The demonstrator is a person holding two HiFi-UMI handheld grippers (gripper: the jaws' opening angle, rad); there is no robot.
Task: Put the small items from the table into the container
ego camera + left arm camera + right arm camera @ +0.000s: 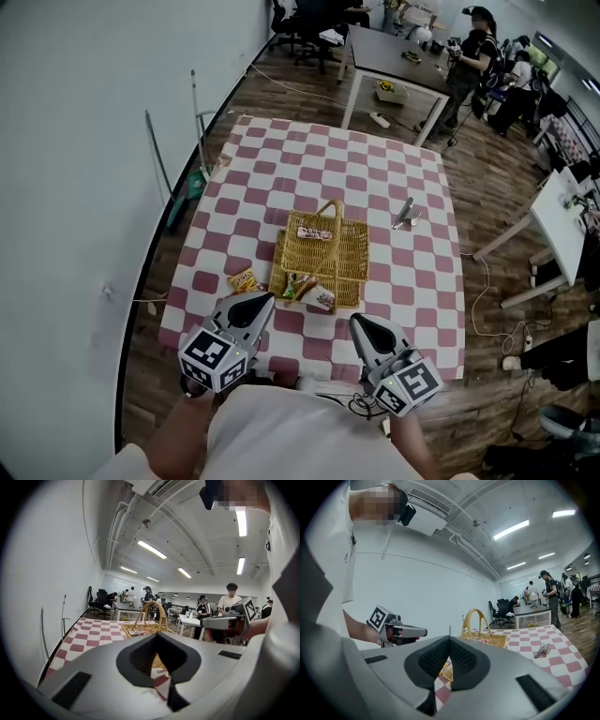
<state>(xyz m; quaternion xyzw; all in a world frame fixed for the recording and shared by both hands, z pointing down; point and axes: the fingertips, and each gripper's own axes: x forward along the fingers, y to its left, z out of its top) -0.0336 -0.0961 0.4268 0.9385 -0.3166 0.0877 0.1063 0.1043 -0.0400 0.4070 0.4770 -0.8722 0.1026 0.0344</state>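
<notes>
A woven basket [349, 251] with a hoop handle stands mid-table on the red-and-white checked cloth [281, 159]. Inside it lie a snack bar [314, 233] and some small packets [319, 298] at its near end. On the cloth, left of the basket, is a yellow packet [245, 280]. To the basket's far right lies a silvery item [404, 214], which also shows as the silvery item [542, 649] in the right gripper view. My left gripper [258, 302] hovers at the basket's near left corner, shut and empty. My right gripper [361, 325] sits over the table's near edge, shut with nothing in it.
A white wall [84, 169] runs along the left. Beyond the table stand a grey desk [394, 56], office chairs [305, 28] and people [473, 52]. A white desk [562, 220] is at the right, and cables [483, 291] trail on the wooden floor.
</notes>
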